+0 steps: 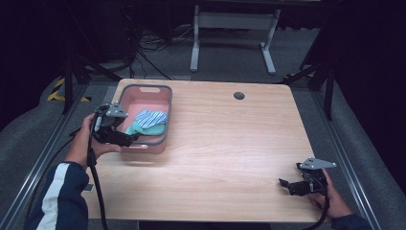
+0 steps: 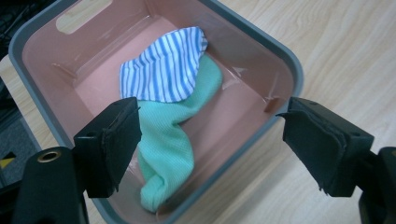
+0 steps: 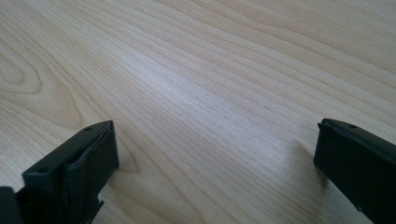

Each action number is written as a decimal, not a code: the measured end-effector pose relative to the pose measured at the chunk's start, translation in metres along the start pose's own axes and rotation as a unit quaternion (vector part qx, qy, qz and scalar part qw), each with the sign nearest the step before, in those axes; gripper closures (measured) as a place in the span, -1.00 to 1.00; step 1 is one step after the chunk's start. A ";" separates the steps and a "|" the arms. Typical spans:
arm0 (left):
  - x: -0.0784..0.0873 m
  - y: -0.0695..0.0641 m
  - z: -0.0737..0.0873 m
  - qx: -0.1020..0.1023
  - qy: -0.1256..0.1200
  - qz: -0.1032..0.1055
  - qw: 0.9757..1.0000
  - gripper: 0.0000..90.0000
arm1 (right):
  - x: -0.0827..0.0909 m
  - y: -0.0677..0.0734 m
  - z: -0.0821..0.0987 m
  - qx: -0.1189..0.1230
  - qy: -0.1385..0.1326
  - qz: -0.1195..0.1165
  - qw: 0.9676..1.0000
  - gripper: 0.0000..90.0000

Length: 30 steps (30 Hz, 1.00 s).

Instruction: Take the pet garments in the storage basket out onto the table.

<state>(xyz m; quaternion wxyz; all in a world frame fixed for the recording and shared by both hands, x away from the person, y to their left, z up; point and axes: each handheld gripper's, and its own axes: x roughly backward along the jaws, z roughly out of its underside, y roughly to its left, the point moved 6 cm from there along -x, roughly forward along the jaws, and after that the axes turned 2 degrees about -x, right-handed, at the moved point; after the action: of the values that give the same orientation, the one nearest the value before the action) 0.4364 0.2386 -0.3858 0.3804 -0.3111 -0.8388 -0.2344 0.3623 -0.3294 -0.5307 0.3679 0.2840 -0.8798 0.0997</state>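
A pink bin with a grey rim stands at the table's back left. Inside it lie a blue-and-white striped cloth and a mint green cloth; in the left gripper view the striped cloth partly overlaps the green cloth inside the bin. My left gripper hovers at the bin's near left corner, and my left gripper is open with nothing between its jaws. My right gripper rests low at the table's front right; my right gripper is open over bare wood.
The light wooden table has a dark round grommet near its back edge. Beyond it stand a white table frame and cables on the grey floor. Metal rails run along both sides of the table.
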 end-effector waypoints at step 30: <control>-0.110 0.038 -0.015 0.065 0.183 0.012 0.981 -0.54 | 0.000 0.000 0.000 0.000 0.000 0.000 1.000 -0.99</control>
<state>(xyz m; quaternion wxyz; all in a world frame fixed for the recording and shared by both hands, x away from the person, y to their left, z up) 0.5272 0.2184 -0.4573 0.5493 -0.2476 -0.7649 -0.2278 0.3623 -0.3294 -0.5307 0.3679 0.2840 -0.8798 0.0996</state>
